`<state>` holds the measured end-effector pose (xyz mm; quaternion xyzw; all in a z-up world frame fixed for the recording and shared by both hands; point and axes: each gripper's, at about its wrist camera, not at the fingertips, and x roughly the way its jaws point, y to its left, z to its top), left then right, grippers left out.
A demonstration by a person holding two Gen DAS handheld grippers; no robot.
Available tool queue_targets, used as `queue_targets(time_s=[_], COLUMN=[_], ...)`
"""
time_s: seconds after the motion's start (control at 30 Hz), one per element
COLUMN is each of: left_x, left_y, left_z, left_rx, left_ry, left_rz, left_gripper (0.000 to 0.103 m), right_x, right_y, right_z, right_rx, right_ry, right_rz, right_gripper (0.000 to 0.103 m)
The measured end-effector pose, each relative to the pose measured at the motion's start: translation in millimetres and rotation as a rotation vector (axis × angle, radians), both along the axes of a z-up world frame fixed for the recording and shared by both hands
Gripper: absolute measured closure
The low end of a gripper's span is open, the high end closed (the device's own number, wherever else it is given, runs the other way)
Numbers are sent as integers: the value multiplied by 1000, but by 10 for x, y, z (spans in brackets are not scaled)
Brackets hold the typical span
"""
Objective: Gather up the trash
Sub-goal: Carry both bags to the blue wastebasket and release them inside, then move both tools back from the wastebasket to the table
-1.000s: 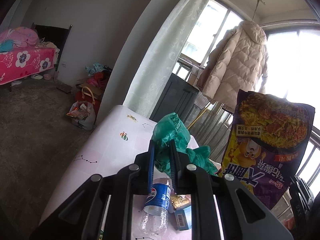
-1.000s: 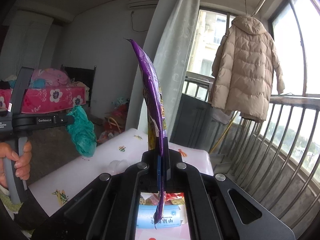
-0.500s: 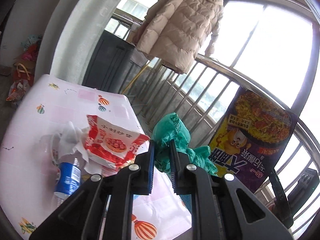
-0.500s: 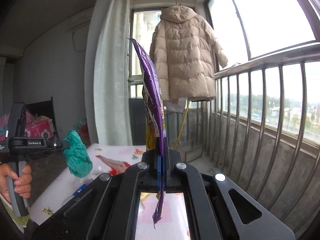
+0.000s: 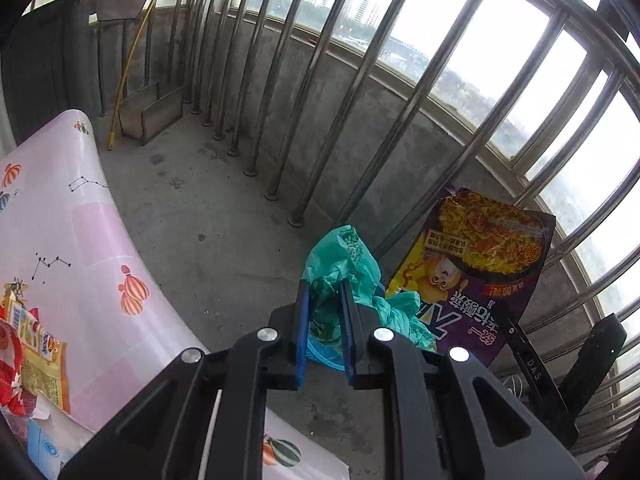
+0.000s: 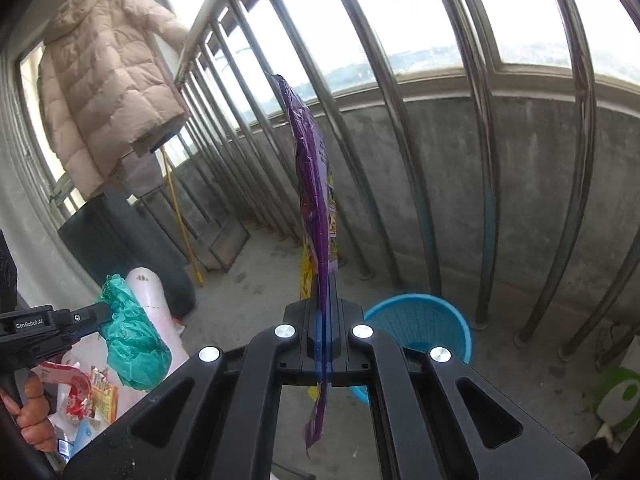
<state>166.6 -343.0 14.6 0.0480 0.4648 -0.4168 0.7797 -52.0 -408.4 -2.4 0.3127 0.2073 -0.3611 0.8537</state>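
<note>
Both hands are carrying trash toward the blue basket [image 6: 416, 320] on the balcony floor. The left gripper [image 5: 325, 320] has its jaws clamped on a crumpled green plastic bag [image 5: 344, 264]; the right gripper [image 6: 325, 332] pinches a purple noodle packet [image 6: 312, 184]. Next, each load should be brought over the basket's mouth and released; more wrappers [image 5: 36, 356] lie on the bench [image 5: 80, 240].

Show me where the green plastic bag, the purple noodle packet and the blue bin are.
green plastic bag [image 5: 344, 260]: left wrist view, on the crumpled top above the gripper.
purple noodle packet [image 5: 480, 264]: left wrist view, on its printed front.
blue bin [image 6: 420, 316]: right wrist view, on its inner ribbed wall.
</note>
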Motion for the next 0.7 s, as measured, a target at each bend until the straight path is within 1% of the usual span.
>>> queue_targets(time_s=[0.13, 0.2, 0.3, 0.33, 0.37, 0.4, 0.43, 0.47, 0.5, 0.53, 0.6, 0.7], left_x=[15, 47, 79, 76, 72, 66, 70, 58, 60, 54, 37, 3], left_y=[-804, -1104, -1508, -1618, -1715, -1783, -1856, -1875, -1880, -1866, -1797, -1698], left_z=[-503, -740, -1044, -1153, -1283, -1408, -1511, -1574, -1621, -1637, -1613, -1524], left_rx=[103, 150, 190, 201, 214, 239, 273, 290, 300, 298, 270, 239], left_ry=[42, 45, 71, 75, 86, 95, 88, 82, 84, 93, 111, 85], left_rz=[-90, -111, -150, -166, -187, -200, -196, -191, -186, -181, -167, -162], left_gripper=[89, 89, 86, 77, 55, 43, 37, 37, 37, 36, 36, 33], right_x=[-110, -102, -101, -86, -55, -21, -1, 4, -12, -60, -171, -246], right_y=[-253, -407, -584, -652, -700, -761, -810, -849, -844, -844, -800, -767], right_z=[-470, -647, -944, -1059, -1157, -1309, -1470, -1610, -1714, -1771, -1792, -1767], right_rx=[55, 86, 157, 172, 172, 192, 226, 260, 288, 304, 317, 326], right_ry=[55, 74, 73, 82, 112, 144, 169, 200, 230, 238, 225, 221], right_rz=[-74, -101, -116, -128, -140, -137, -135, -142, -152, -163, -196, -221], right_gripper=[103, 103, 103, 100, 91, 80, 55, 50, 50, 50, 50, 50])
